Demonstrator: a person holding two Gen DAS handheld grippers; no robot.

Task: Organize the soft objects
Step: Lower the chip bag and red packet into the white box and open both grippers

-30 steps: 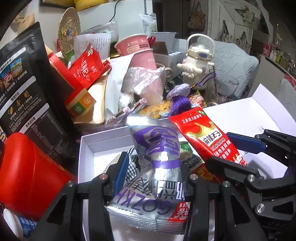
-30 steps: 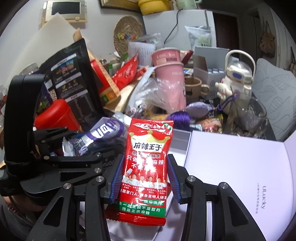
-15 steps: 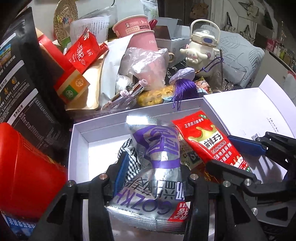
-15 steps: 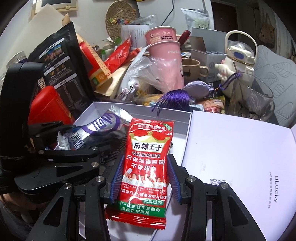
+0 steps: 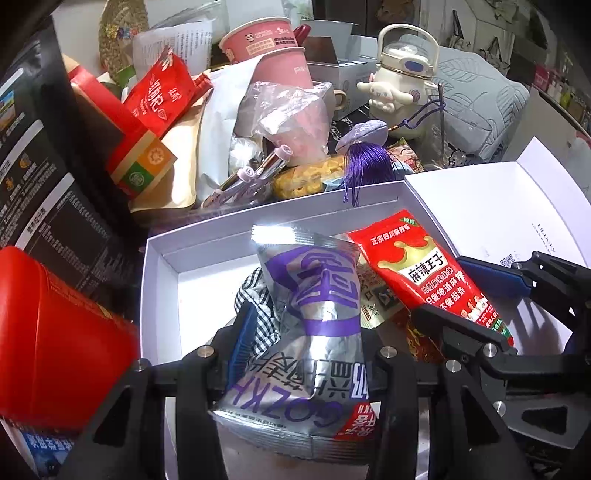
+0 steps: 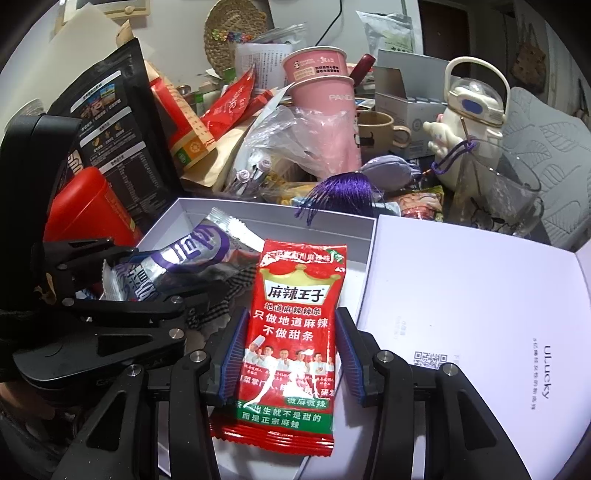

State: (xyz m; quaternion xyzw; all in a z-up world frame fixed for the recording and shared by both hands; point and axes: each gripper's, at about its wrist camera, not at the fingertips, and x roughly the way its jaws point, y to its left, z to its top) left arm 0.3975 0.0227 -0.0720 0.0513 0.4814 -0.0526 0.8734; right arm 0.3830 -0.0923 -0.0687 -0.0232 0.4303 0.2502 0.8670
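1. Tongs on the left clamp the silver packet over the white box, ready to drop.
2. Right tongs, at three o'clock, have just been easing wider around the red packet above the box's right edge; grip uncertain.

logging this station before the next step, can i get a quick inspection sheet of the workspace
surface: desk almost wholly covered; open white box in front, its lid lying beside it
job's things: silver-purple snack packet and red snack packet held over the box; checked cloth inside it
clutter: pink cups, black bag, red canister, purple tassel, white kettle, glass mug
grippers: left gripper fingers clamp the silver packet; right gripper fingers flank the red packet
cables: one dark cable on the back wall
surroundings: woven mat, grey leaf-print cushion
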